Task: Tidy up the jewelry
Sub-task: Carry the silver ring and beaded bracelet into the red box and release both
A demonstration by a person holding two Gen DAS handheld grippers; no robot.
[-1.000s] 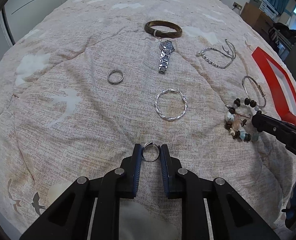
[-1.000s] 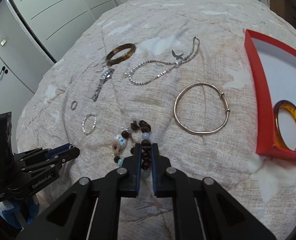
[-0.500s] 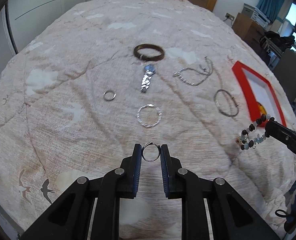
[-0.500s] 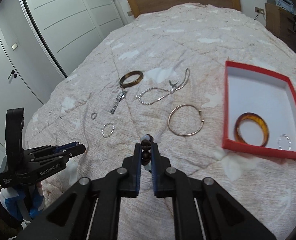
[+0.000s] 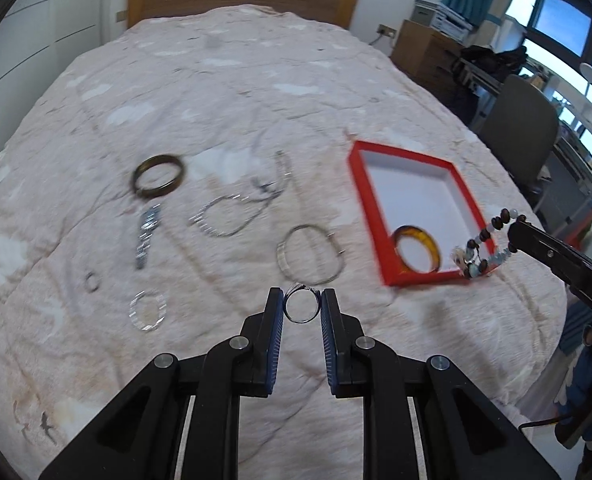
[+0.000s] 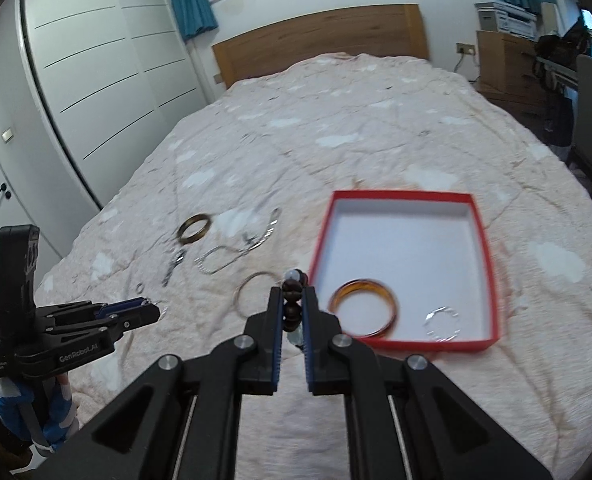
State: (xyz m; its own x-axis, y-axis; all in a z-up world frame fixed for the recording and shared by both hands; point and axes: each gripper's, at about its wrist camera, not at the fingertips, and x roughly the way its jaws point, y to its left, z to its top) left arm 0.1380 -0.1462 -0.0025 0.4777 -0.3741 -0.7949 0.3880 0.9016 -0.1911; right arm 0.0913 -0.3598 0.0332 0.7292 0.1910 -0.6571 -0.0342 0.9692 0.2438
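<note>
Both grippers carry a piece. Our left gripper is clenched on a small silver ring, which stands upright between the pads with its setting at the top; our right gripper is clenched on a beaded bracelet, whose loose loop hangs below the tips, as the left view shows.

What the coming move turns on is the red box. From our right gripper it lies just ahead and a little to the right, its near wall close beyond the tips, so we judge the right hand the nearer one and the likely first to let go. From our left gripper the box sits ahead and well to the right, with our right gripper and its dangling beads hanging over the box's near right corner, which could crowd the ring's path.

Inside the box, near the front wall, lie an amber bangle and a thin twisted hoop; the far half is bare.

On the bed, ahead and left of our left gripper, other pieces lie well apart: a thin silver bangle just beyond the tips, a chain, a dark bangle, a watch, a small ring and a twisted hoop. None of them blocks the way.
</note>
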